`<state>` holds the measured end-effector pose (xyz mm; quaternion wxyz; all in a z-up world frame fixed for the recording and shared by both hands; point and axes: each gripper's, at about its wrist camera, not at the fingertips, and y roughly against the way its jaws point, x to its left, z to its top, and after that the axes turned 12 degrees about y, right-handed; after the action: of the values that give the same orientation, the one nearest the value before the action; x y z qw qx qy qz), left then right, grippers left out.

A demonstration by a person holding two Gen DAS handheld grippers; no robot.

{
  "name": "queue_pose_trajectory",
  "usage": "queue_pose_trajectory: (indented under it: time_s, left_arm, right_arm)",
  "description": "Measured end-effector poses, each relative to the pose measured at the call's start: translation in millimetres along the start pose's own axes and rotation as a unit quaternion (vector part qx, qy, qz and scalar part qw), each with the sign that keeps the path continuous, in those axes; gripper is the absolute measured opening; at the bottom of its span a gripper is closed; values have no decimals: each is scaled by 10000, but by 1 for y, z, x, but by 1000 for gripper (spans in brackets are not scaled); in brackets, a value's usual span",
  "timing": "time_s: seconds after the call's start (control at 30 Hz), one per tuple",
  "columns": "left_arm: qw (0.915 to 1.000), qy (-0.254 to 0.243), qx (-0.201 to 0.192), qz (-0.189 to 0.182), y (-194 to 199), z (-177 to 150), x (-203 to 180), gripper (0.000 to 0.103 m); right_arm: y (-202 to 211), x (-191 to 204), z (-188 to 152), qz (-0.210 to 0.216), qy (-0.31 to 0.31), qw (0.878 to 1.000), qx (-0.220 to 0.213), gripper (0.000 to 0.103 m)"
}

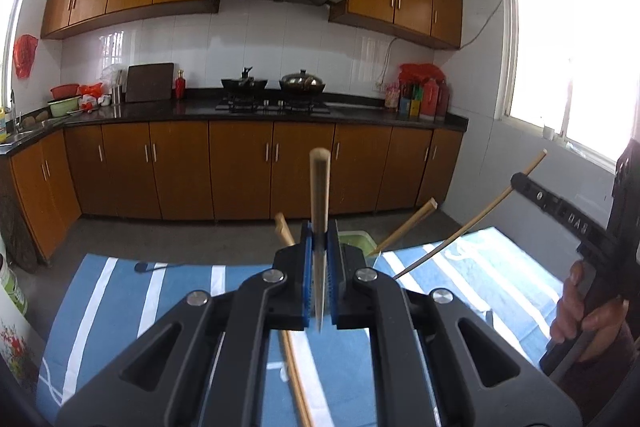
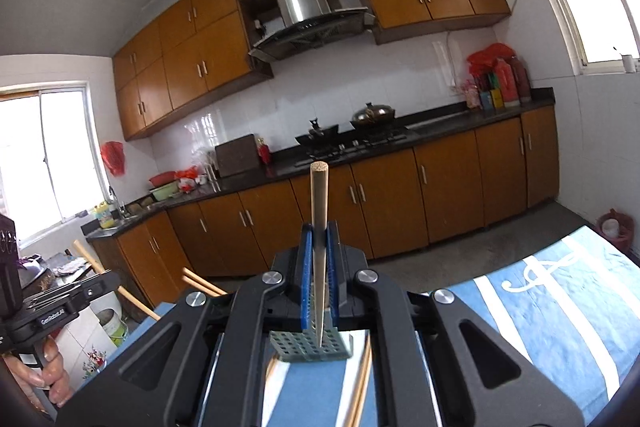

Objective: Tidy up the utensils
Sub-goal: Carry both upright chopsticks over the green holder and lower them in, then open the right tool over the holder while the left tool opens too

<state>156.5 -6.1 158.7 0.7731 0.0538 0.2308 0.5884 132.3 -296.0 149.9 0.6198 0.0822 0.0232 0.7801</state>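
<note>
Left hand-held gripper (image 1: 320,259) is clamped on one wooden chopstick (image 1: 319,195), held upright with its butt end up; the right hand-held gripper (image 2: 319,267) is pinched on a second chopstick (image 2: 319,211) the same way, its tip over the perforated green holder (image 2: 310,345). Both sit above the blue striped cloth (image 1: 120,307) on the desk, near loose chopsticks (image 1: 296,379). Best practice, as I judge it: keep each stick vertical, centre its tip over the holder, lower slowly, then release.

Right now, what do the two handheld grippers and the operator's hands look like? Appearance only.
Both the left gripper and right gripper are matte black linkage frames with round silver pivot bolts and blue ribbed pads. White lettering marks their sides. The right hand is bare; no sleeve is clearly visible. No cables seen.
</note>
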Motion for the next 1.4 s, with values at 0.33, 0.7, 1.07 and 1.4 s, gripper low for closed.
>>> queue_pose_trajectory:
  time_s: [0.33,0.7,1.07,1.4]
  left_arm:
    - [9943,525,-926,108,-28,53,-13,8]
    - [9937,697,-757,437,-104,34,5,8]
    - [9958,776,-174,462,-135,16,21,8]
    - [9945,827,-355,534,-104,15,24,8]
  right_arm:
    - [-28,10,14,-105,107,9994,-305,8]
    - [-85,-2,-5,-115,-162,9996,207,8]
    - [-106,3,-22,-59,-124,9975,688,8]
    - [-71,-6,-20,-332,-156,9973,636,8]
